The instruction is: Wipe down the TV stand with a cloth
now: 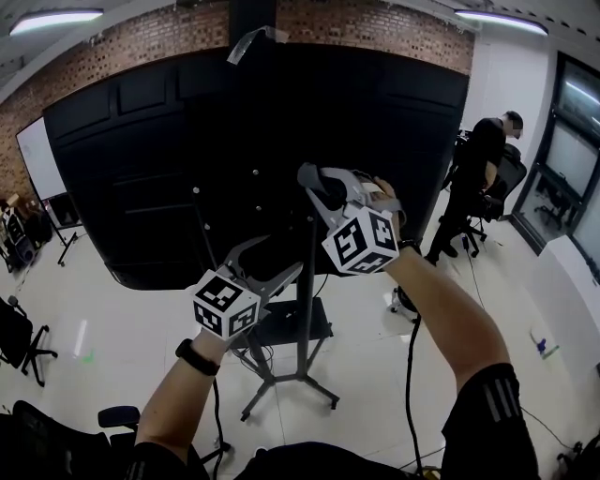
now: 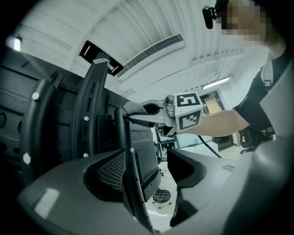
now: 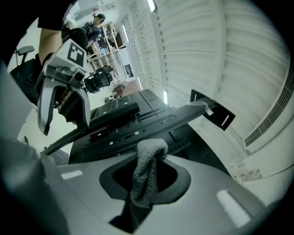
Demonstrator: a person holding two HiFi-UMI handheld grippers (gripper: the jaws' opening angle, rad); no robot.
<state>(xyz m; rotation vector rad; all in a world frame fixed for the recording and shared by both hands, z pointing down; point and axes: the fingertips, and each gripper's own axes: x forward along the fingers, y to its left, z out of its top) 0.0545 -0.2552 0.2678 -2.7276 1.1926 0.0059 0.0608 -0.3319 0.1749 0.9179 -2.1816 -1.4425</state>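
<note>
Grey cloth [image 3: 148, 158] pinched in right tool [image 3: 149, 180] (beside TV stand [image 3: 138, 120]); left tool [image 2: 149, 164] gapes.

The head view faces the TV stand [image 1: 307, 281] from nearby; both gripper views tilt upward close beside it, sharing it

Brick wall [image 1: 375, 23] above glossy white floor [image 1: 103, 323].

We see a brick wall [image 1: 375, 23] up top, with a ceiling light [image 1: 56, 19] at its left; a whiteboard [image 1: 36, 155] far left; a person in black [image 1: 480, 164] stands beside an office chair [image 1: 509, 173] on the glossy white floor [image 1: 131, 337].
</note>
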